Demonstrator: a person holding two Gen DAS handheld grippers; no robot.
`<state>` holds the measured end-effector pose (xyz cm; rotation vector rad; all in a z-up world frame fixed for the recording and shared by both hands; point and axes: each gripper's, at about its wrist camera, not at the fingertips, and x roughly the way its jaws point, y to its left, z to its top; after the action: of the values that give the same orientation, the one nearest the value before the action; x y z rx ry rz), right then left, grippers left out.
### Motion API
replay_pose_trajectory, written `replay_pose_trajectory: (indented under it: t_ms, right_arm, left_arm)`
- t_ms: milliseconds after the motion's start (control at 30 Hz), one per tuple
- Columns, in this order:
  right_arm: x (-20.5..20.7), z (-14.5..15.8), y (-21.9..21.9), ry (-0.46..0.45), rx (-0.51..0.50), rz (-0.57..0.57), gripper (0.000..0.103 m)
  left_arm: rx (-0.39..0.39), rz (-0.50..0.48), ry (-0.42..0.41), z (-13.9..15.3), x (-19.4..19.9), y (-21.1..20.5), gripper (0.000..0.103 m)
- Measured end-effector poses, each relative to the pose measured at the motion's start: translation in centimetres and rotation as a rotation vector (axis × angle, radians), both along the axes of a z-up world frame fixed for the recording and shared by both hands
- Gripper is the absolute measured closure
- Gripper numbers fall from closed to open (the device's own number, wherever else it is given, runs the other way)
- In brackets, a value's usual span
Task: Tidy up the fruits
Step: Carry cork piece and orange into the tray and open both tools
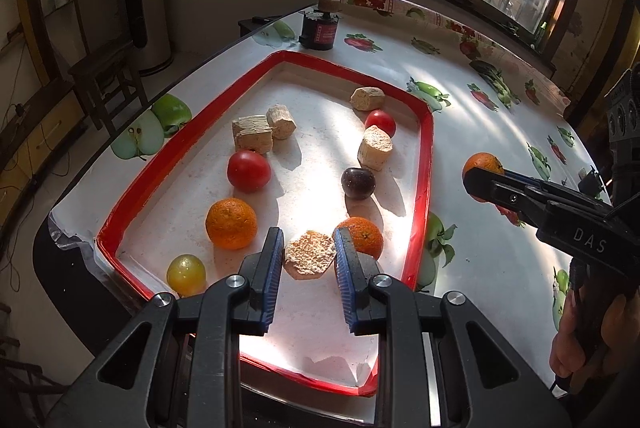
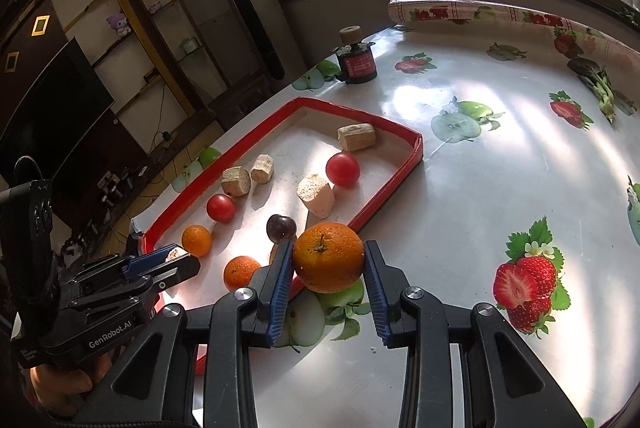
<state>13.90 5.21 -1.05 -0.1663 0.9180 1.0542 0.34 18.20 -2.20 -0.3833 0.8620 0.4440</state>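
A red-rimmed tray holds two oranges, two tomatoes, a dark plum, a yellow-green fruit and several beige cork-like chunks. My left gripper is shut on one beige chunk inside the tray's near end. My right gripper is shut on an orange and holds it over the tablecloth just right of the tray. The right gripper also shows in the left wrist view, and the left gripper shows in the right wrist view.
A dark jar with a cork lid stands on the table beyond the tray. The fruit-printed tablecloth stretches to the right. The table edge runs along the tray's left side, with a stool on the floor below.
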Motion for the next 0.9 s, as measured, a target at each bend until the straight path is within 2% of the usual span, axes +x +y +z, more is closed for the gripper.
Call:
replay_pose_trajectory:
  t_ms: [900]
  right_arm:
    - [0.7, -2.8, 6.0, -0.011, -0.082, 0.065, 0.068]
  left_arm:
    - [-0.045, 0.015, 0.052, -2.9, 0.3, 1.8, 0.080]
